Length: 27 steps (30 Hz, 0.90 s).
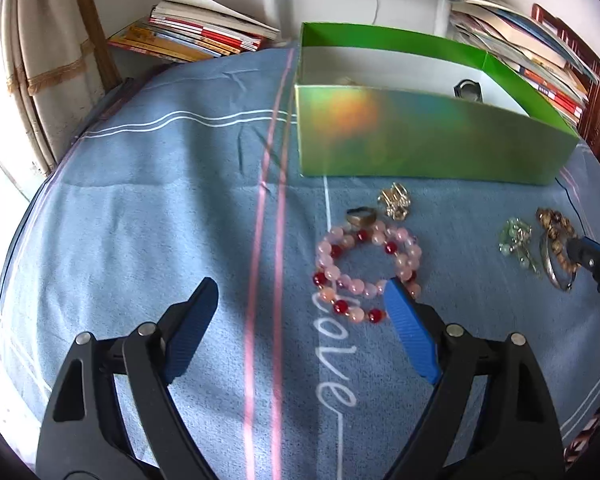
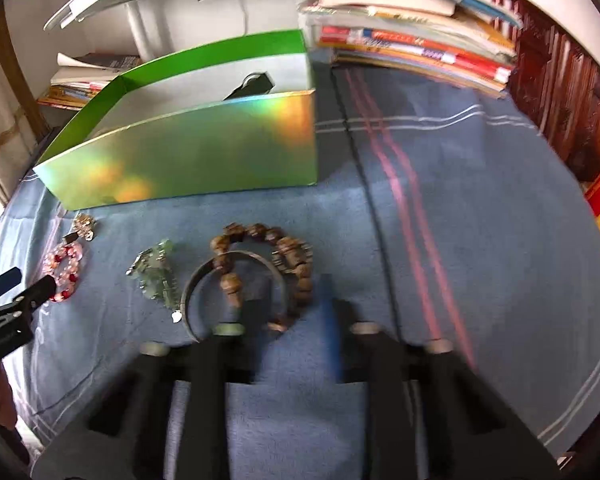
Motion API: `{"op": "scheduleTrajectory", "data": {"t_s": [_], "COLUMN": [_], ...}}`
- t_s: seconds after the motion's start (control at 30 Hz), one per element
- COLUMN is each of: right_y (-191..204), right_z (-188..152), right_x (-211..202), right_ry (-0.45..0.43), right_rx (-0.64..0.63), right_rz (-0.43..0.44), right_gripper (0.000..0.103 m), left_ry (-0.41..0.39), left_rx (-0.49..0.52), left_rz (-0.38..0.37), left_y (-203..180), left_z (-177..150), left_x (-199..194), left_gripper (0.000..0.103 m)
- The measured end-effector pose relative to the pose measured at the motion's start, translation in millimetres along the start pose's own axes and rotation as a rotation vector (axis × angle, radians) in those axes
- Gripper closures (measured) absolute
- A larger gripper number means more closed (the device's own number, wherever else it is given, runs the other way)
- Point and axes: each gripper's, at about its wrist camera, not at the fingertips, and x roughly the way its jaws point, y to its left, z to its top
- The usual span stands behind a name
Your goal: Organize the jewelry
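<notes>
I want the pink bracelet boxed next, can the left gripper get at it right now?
Probably yes. The left gripper is open just short of the pink bracelet, one finger already at its edge. Only a ring touches its far side.

The right gripper (image 2: 292,304) is smeared with blur, so its grip cannot be told. The green box (image 1: 420,136) wall hides most of a dark thing (image 1: 467,90) inside. The books (image 1: 556,60) run off the edge.

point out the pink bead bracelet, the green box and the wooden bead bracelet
pink bead bracelet (image 1: 366,274): left wrist view, on the beads of its lower loop
green box (image 1: 420,136): left wrist view, on its shiny front wall
wooden bead bracelet (image 2: 288,250): right wrist view, on a bead of its right side
</notes>
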Motion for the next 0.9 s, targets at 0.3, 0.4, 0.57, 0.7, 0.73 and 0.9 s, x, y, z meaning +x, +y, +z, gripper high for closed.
{"op": "scheduleTrajectory", "data": {"t_s": [0.3,0.4,0.57,0.7,0.73,0.9], "right_y": [15.3,29.2,54.9,68.0,68.0,55.8], "right_z": [10.0,12.0,7.4,-3.4,-5.9,-14.8], "right_x": [-34.4,-52.8,-58.2,-43.1,-39.2,-24.1], "right_ry": [-0.087,-0.125,-0.111,-0.050,-0.039,0.002], "right_rx": [-0.027,-0.064,-0.135,-0.168,-0.168,-0.140], "right_rz": [0.100,0.159,0.237,0.225,0.199,0.113], "right_gripper": [0.095,0.095,0.095,0.088,0.078,0.072], "left_ry": [0.022,0.020,0.010,0.003,0.004,0.015], "left_rx": [-0.028,-0.019,0.000,0.011,0.013,0.012], "left_rz": [-0.024,-0.028,-0.042,-0.044,-0.042,-0.037], "left_y": [6.4,2.1,-3.5,-5.4,-5.0,-5.4], "left_z": [2.4,2.1,0.9,-1.7,-2.9,-5.5], "left_x": [8.5,6.5,-0.1,-5.0,-5.7,-3.4], "left_gripper": [0.019,0.019,0.019,0.019,0.019,0.019]}}
